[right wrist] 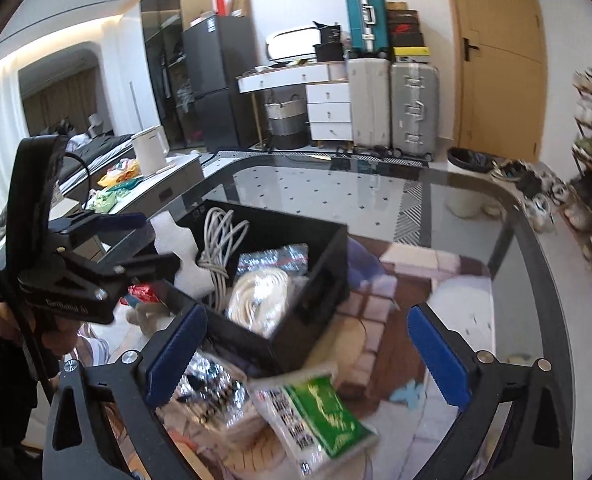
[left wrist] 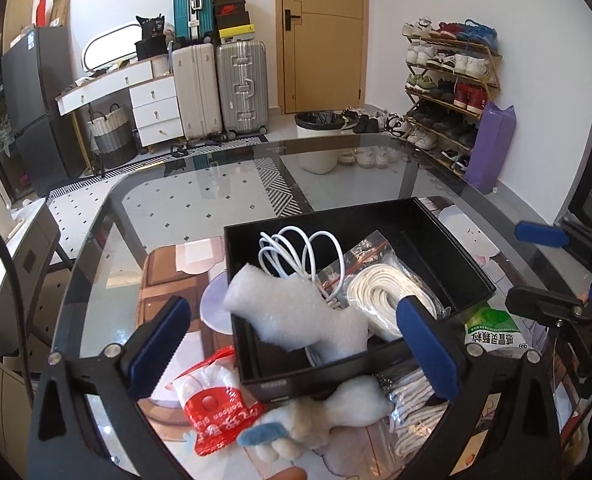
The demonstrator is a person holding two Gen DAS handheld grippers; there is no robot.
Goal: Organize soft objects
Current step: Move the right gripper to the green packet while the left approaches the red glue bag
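Note:
A black box (left wrist: 456,256) on the glass table holds a coiled white cable (left wrist: 296,252), a bagged white rope (left wrist: 380,292) and a white foam piece (left wrist: 296,316) that leans over its left wall. My left gripper (left wrist: 296,348) hovers open over the box's near corner, its pads clear of the foam. In front of the box lie a white plush toy (left wrist: 344,404), a red-and-white bag (left wrist: 211,404) and another bagged rope (left wrist: 416,412). My right gripper (right wrist: 308,360) is open above a green-and-white packet (right wrist: 320,412), with nothing between its fingers.
The glass table (left wrist: 199,200) curves away at its far edge, with a patterned mat (left wrist: 163,280) under the box. A side cabinet (left wrist: 19,248) stands to the left. Beyond are a waste bin (left wrist: 320,140), suitcases (left wrist: 239,88) and a shoe rack (left wrist: 448,80).

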